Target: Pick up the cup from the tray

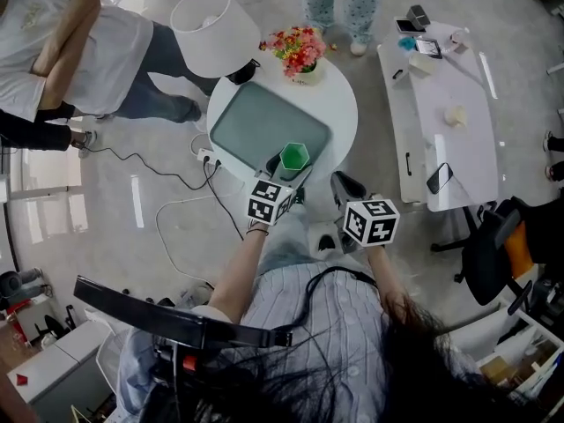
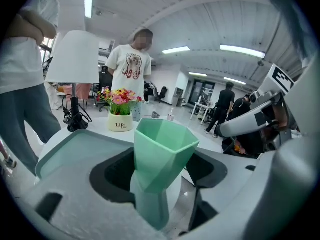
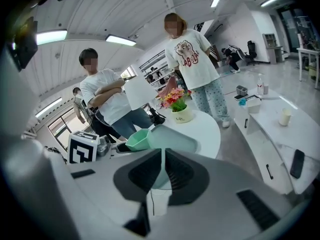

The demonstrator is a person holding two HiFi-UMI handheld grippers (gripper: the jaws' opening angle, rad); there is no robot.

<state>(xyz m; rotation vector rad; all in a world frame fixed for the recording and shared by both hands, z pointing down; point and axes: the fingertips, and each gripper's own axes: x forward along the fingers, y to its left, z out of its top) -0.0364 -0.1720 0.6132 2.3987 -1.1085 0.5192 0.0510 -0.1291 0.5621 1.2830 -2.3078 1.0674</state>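
Observation:
A green faceted cup (image 1: 293,157) sits between the jaws of my left gripper (image 1: 291,169), which is shut on it over the near edge of the grey-green tray (image 1: 256,122). In the left gripper view the cup (image 2: 162,154) fills the middle, gripped low on its sides, with the tray (image 2: 75,144) behind and to the left. My right gripper (image 1: 340,185) hovers just right of the left one, off the table's near side, jaws shut with nothing between them. The right gripper view shows the cup (image 3: 137,139) and tray (image 3: 175,140) beyond my right gripper (image 3: 163,170).
The tray lies on a round white table (image 1: 339,95) with a white lamp (image 1: 211,29) and a pot of flowers (image 1: 298,53) at the back. A long white desk (image 1: 449,104) stands to the right. People stand behind the table. Cables (image 1: 167,210) trail on the floor.

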